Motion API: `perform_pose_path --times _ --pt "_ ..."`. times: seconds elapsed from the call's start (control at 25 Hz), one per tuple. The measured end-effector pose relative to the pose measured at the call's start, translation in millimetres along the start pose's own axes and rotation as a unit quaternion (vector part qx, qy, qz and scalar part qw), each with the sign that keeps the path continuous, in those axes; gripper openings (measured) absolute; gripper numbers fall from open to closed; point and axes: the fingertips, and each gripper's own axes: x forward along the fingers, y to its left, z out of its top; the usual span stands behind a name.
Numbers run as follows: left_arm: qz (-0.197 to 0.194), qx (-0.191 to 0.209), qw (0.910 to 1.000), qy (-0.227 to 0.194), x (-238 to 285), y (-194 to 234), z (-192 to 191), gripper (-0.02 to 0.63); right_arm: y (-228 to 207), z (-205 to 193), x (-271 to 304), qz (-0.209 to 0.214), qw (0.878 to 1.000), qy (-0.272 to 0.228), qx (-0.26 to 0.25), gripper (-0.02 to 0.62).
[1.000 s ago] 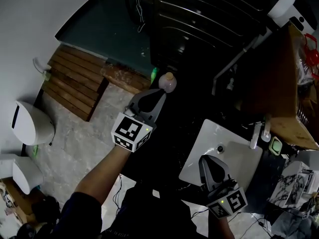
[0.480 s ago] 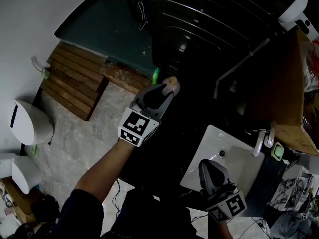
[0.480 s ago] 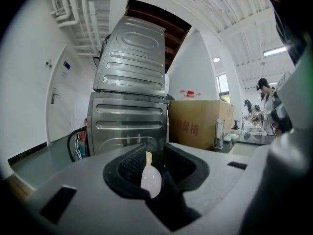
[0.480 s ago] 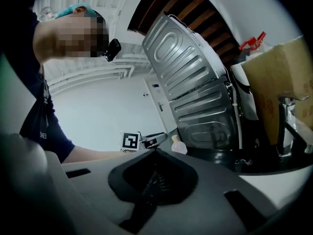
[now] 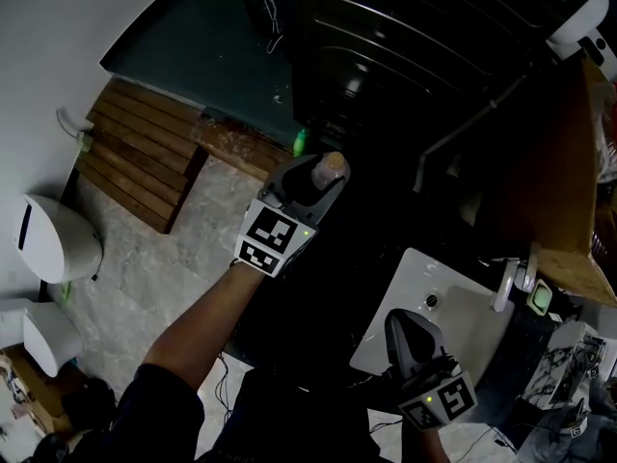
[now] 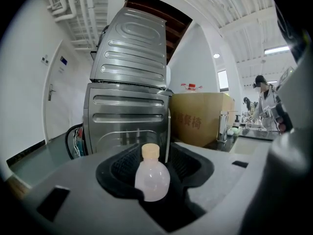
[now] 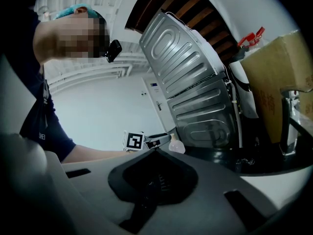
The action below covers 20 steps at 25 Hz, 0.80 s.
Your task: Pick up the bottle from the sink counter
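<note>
Finding: the bottle (image 6: 152,177) stands upright, long axis vertical with its tan cap on top, directly ahead of the left claw (image 6: 154,156) and between its two jaws. These jaws have just been opening and now stand wide and released. Their pads lie to either side of the bottle's rounded body, with a gap on both sides and no contact visible. In my judgement the coming move depends only on closing across that body; no sideways correction appears needed.

Location, taken from the sink (image 5: 458,331): the bottle (image 5: 333,165) is well apart from it, up and to the left on the dark surface. The right claw (image 5: 410,324) hangs over the sink's near rim with its jaws together on nothing. The left claw is plainly the nearer.

View differences:
- The left gripper view alone shows the clearance at the pads, though the claw body hides the bottle's base.
- The head view shows only the cap past the left claw (image 5: 323,174).
- The right gripper view shows the bottle (image 7: 177,146) small and from the side — confirmed upright.
</note>
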Motion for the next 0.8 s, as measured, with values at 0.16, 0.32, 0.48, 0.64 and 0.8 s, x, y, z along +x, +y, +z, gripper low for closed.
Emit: perform_pose_path --times 0.16,0.32,0.48,0.64,0.8 --pt "-0.005 0.005 0.9999 0.007 10.8 3.0 -2.1 0.187 -3.9 2.5 9.3 0.002 1.000 -0.003 -0.002 0.018" --pt "-0.011 0.008 0.9998 0.013 19.4 2.8 -4.9 0.189 -6.9 3.3 17.2 0.006 1.000 -0.002 -0.002 0.018" --pt "-0.015 0.008 0.9997 0.018 26.6 3.0 -10.4 0.189 -11.0 5.9 25.9 0.011 1.000 -0.007 -0.007 0.018" --pt "-0.014 0.005 0.9997 0.019 31.2 4.5 -15.4 0.189 -14.9 6.6 31.3 0.013 1.000 -0.008 -0.007 0.018" --pt "-0.011 0.007 0.9998 0.013 33.1 8.0 -15.5 0.189 -17.5 6.2 36.9 0.015 1.000 -0.002 -0.012 0.018"
